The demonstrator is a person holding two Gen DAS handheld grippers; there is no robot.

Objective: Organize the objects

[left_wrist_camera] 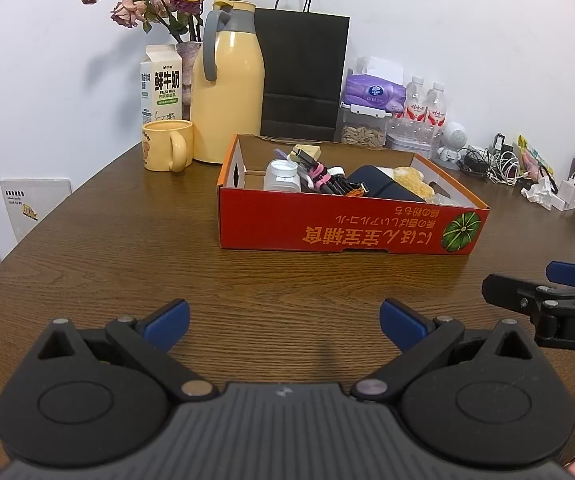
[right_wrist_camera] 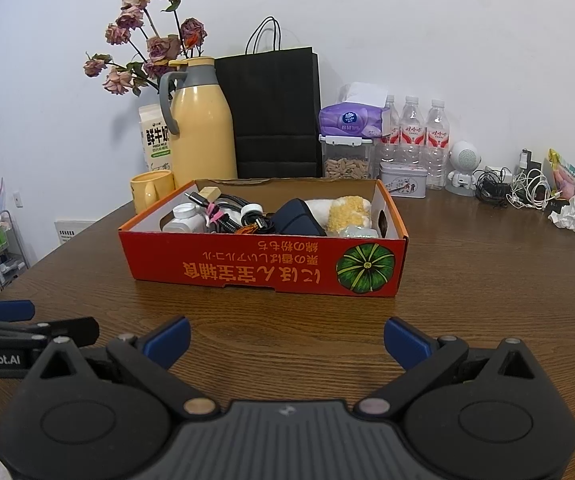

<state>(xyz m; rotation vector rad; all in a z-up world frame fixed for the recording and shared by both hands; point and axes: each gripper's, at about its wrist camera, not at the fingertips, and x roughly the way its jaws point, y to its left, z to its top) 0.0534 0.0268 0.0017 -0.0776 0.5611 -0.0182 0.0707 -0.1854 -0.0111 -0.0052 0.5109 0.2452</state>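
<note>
An orange cardboard box point(left_wrist_camera: 327, 228) point(right_wrist_camera: 247, 268) with a green pumpkin print stands on the wooden table point(left_wrist_camera: 127, 248) point(right_wrist_camera: 487, 280). Inside it lie a white pill bottle point(left_wrist_camera: 282, 176) point(right_wrist_camera: 185, 218), bundled cables point(left_wrist_camera: 327, 180) point(right_wrist_camera: 239, 216), a dark blue pouch point(left_wrist_camera: 379, 188) point(right_wrist_camera: 299, 218) and a yellow plush thing point(left_wrist_camera: 409, 180) point(right_wrist_camera: 347, 210). My left gripper point(left_wrist_camera: 285, 322) is open and empty, short of the box. My right gripper point(right_wrist_camera: 286, 342) is likewise open and empty. Each gripper shows at the edge of the other's view.
Behind the box stand a yellow mug point(left_wrist_camera: 167, 145), a milk carton point(left_wrist_camera: 161, 84), a yellow thermos point(left_wrist_camera: 227, 80), a vase of dried roses point(right_wrist_camera: 155, 48), a black paper bag point(left_wrist_camera: 303, 76), tissues, water bottles point(right_wrist_camera: 415, 140) and tangled chargers point(right_wrist_camera: 523, 188).
</note>
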